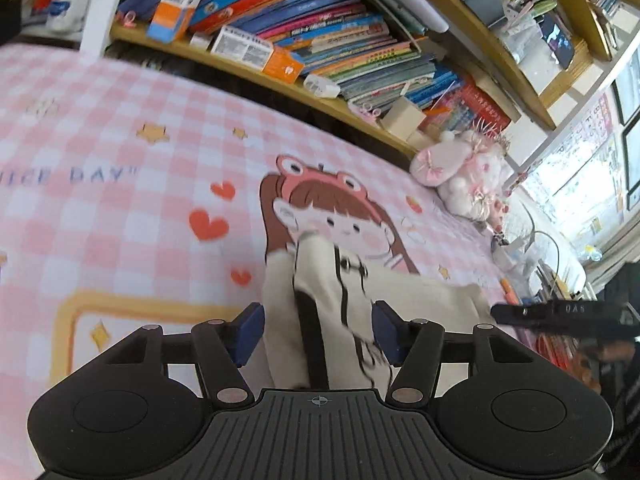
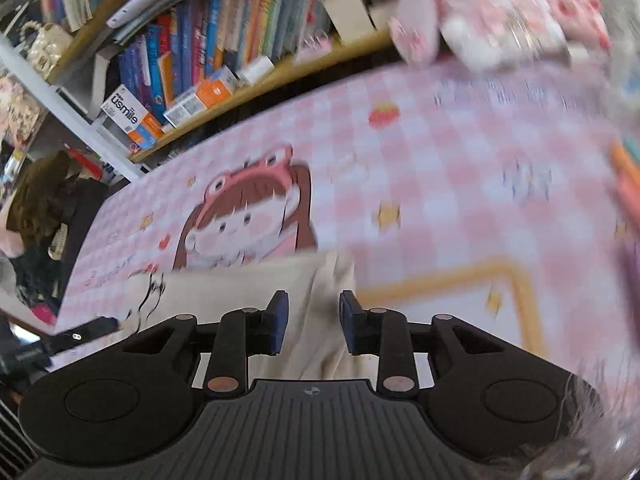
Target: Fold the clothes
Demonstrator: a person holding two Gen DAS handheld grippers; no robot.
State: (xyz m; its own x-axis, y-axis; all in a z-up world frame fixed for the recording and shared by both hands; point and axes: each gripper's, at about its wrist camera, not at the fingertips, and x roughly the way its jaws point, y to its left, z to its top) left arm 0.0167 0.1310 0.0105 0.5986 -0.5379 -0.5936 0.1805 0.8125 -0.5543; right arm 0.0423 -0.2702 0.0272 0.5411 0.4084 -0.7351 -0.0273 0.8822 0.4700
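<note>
A cream garment (image 1: 320,276) with black cords and a dark band lies bunched on the pink chequered sheet (image 1: 120,140). My left gripper (image 1: 316,322) stands open around a raised fold of it, with its blue pads (image 1: 250,332) wide apart on either side of the cloth. In the right wrist view the same cream garment (image 2: 240,284) spreads to the left. My right gripper (image 2: 314,314) is open a smaller way over a fold, with cloth between its pads (image 2: 280,320) and a gap showing beside them.
A wooden shelf packed with books (image 1: 320,40) runs along the far side of the bed. A pink and white plush toy (image 1: 460,168) sits at the bed's far corner. Cables and clutter (image 1: 540,248) lie beyond the bed's end. The sheet carries a cartoon girl print (image 2: 248,216).
</note>
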